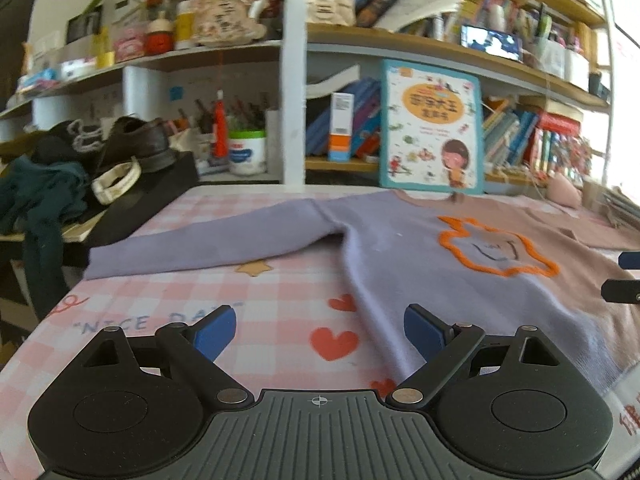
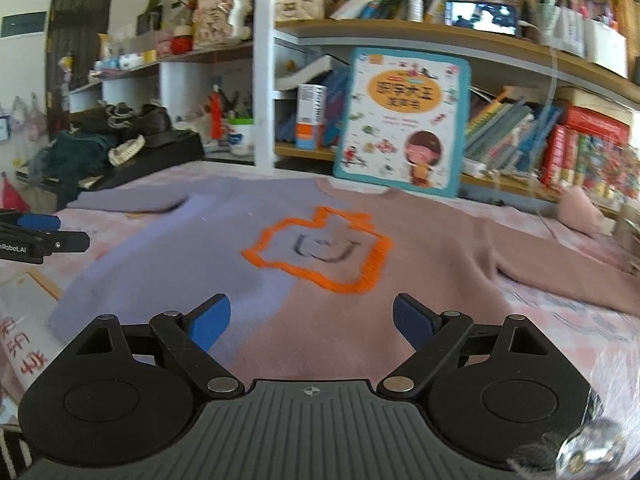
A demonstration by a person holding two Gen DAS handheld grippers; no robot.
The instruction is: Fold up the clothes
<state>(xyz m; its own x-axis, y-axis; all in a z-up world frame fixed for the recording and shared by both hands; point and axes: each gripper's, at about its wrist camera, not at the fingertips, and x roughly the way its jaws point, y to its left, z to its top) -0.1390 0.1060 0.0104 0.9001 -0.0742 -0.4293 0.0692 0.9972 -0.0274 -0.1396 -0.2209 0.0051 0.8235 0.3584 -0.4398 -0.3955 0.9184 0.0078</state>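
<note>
A two-tone sweater, lilac on one half and dusty pink on the other, lies flat and spread on the pink checked tablecloth. An orange outlined face patch is on its chest. Its lilac sleeve stretches left; its pink sleeve stretches right. My left gripper is open and empty above the cloth near the lilac hem. My right gripper is open and empty above the sweater's lower middle. The sweater also fills the right wrist view.
A children's book leans on crowded bookshelves behind the collar. A black box with shoes and dark clothes stands at the left. A pink soft item lies at the right. The other gripper shows at each view's edge.
</note>
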